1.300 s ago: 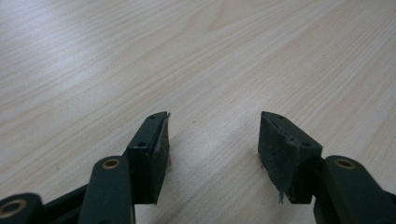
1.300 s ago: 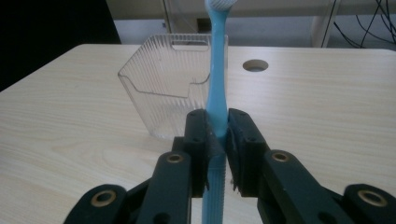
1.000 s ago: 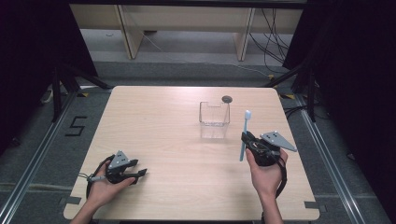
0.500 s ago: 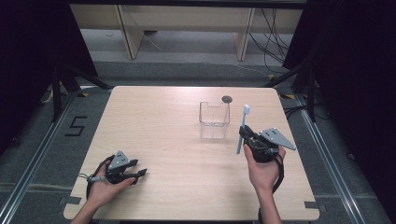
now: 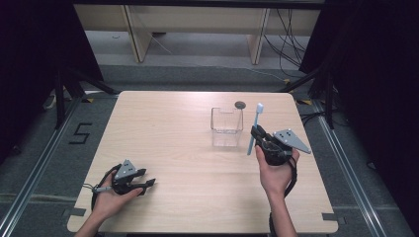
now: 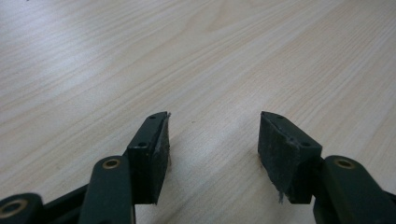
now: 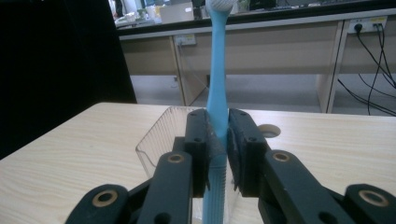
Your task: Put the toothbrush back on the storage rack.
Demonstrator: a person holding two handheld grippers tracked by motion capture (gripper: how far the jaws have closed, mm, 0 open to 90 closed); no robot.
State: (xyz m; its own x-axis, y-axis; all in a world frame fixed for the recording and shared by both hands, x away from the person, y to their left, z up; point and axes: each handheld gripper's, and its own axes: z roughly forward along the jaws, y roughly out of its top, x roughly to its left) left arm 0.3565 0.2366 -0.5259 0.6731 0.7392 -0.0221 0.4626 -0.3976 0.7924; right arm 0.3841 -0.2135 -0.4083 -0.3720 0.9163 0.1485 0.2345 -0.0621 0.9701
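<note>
— Two jaws of your right gripper (image 7: 217,154) are clamping a blue toothbrush (image 7: 216,93), its head standing upright.

— Where is it sitting?

— Just right of the clear container (image 5: 227,126) on the table (image 5: 163,143). Your left gripper (image 6: 212,144) is resting low, jaws gaping apart, holding nothing.

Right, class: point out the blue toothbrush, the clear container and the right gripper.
blue toothbrush (image 7: 217,79), right gripper view, on its handle
clear container (image 5: 227,129), high view, on its front wall
right gripper (image 7: 218,151), right gripper view, between its fingertips
</note>
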